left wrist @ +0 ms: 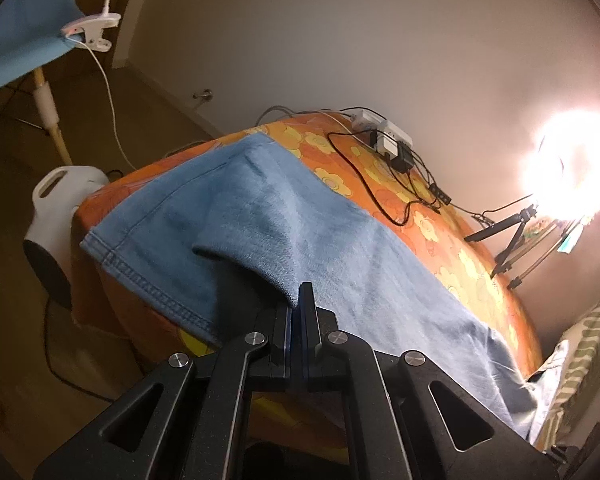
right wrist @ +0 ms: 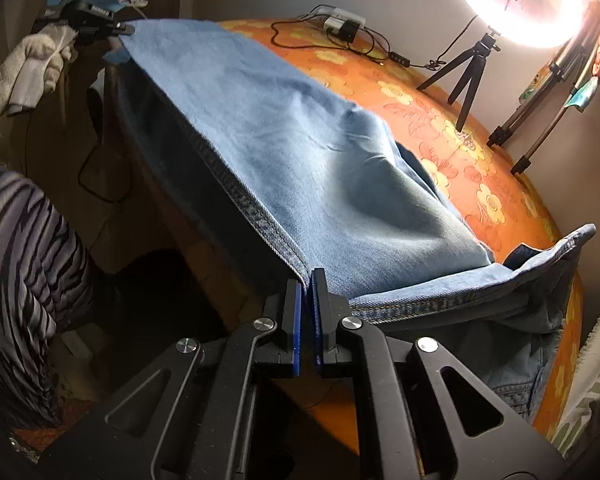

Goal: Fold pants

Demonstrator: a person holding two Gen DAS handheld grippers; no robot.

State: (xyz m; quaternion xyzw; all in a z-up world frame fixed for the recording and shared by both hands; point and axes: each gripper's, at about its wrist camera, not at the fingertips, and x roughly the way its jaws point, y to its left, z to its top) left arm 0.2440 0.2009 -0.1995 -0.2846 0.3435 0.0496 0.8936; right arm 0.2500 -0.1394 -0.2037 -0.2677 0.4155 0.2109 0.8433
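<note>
Item: light blue denim pants (right wrist: pixel 300 152), spread over a bed with an orange cover printed in yellow flowers (right wrist: pixel 480 184). The far part of the cloth lies on the cover; the near hemmed edge (right wrist: pixel 244 200) is lifted clear and runs as a taut line between the two tools. The waistband end (right wrist: pixel 540 276) lies bunched at the right.

Left gripper (left wrist: pixel 298 300): jaws together, clamped on a fold of the denim at its left corner. In the right wrist view it appears at far left (right wrist: pixel 128 29), carried by a hand in a pale knitted glove (right wrist: pixel 32 68).

Right gripper (right wrist: pixel 307 280): jaws together, pinching the stitched hem at the right end of the lifted edge.

Governing relation: the held edge is the long axis, left to right, one tool at each end; the bulk of the cloth lies beyond both, toward the wall. Neither hand is nearer, so the next move likely needs both in step.

Containers: none seen.

Also present: lit ring lamp on a small black tripod (right wrist: pixel 468 68); white power strip with black cables (right wrist: pixel 342 20), on the far cover.
</note>
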